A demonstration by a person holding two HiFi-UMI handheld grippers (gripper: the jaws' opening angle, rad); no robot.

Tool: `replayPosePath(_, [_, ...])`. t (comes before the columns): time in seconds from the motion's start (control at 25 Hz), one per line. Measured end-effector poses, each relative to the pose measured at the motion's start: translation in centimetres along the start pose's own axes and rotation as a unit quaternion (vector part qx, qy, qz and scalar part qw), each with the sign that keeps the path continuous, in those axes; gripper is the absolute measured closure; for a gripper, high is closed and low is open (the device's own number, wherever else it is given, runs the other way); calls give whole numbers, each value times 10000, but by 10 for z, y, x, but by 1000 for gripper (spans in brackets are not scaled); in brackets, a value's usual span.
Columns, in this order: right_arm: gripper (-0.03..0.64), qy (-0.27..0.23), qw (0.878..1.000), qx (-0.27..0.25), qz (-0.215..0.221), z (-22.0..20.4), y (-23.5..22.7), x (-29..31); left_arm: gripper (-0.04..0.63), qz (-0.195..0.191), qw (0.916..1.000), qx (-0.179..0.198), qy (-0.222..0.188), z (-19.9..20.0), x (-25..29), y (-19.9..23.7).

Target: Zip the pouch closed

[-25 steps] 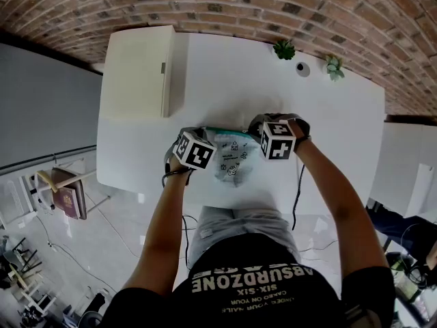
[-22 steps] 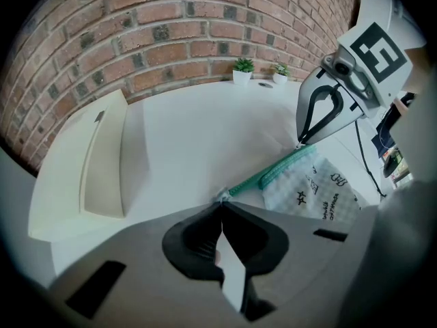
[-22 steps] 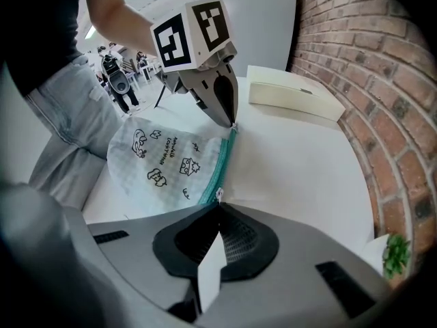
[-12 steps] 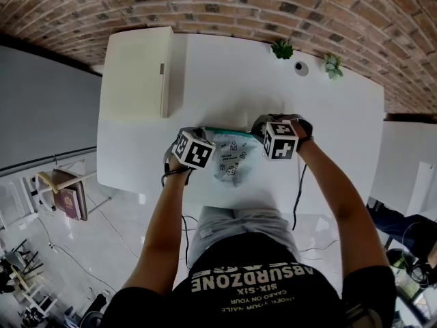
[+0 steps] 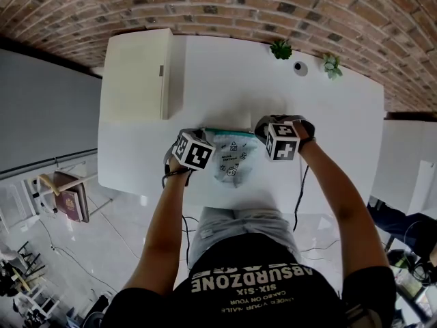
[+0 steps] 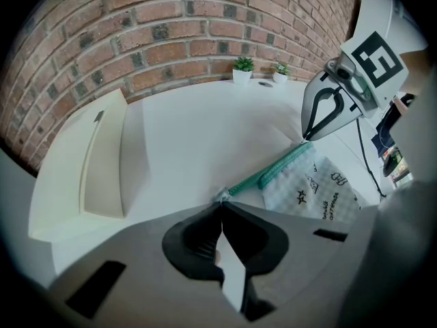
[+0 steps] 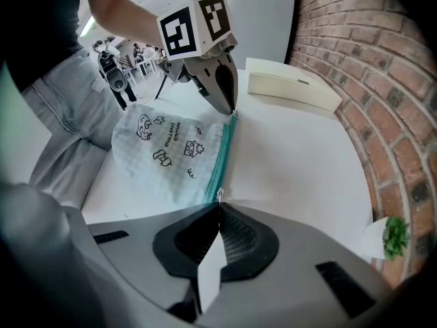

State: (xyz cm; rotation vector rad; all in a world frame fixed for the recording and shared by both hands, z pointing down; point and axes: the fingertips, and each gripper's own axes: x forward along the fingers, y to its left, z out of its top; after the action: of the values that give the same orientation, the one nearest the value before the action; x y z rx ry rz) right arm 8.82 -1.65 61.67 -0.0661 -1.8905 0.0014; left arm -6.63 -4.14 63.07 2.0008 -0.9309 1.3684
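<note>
A white printed pouch (image 5: 232, 159) with a teal zipper (image 6: 283, 166) lies on the white table (image 5: 328, 115) near its front edge. My left gripper (image 6: 220, 202) is shut on the pouch's end tab at the zipper's left end. My right gripper (image 7: 218, 203) is shut on the small metal zipper pull (image 7: 218, 194) at the other end. The teal band runs taut between the two tips. In the left gripper view the right gripper (image 6: 304, 139) stands steeply over the zipper's far end. The right gripper view shows the left gripper (image 7: 233, 110) the same way.
A cream box (image 5: 140, 74) sits at the table's back left. Two small potted plants (image 5: 281, 48) (image 5: 332, 65) and a round grey disc (image 5: 300, 67) stand by the brick wall (image 5: 205, 5). The person's lap is just below the table's front edge.
The right gripper has shifted slightly to the right, along the zipper line. The left gripper and the pouch have stayed where they were.
</note>
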Motion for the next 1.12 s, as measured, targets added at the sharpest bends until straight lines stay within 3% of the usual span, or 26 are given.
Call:
replayPosePath(0.32, [617, -55, 9998, 175, 32, -7, 3, 0, 584, 4, 10000, -2, 5, -1, 0, 0])
replayPosePath(0.48, [617, 6, 9996, 288, -38, -11, 1, 6, 584, -20, 9998, -173, -111, 1, 1, 0])
replayPosePath(0.84, [615, -388, 9862, 1371, -840, -9, -4, 5, 584, -80, 9991, -386, -158, 0, 1, 1])
replayPosePath(1.0, [615, -441, 9809, 1645, -937, -9, -4, 6, 584, -70, 9964, -786, -318, -2, -1, 5])
replayPosePath(1.12, [615, -528, 9736, 2026, -915, -11, -4, 6, 583, -202, 9875, -1426, -641, -1, -6, 11])
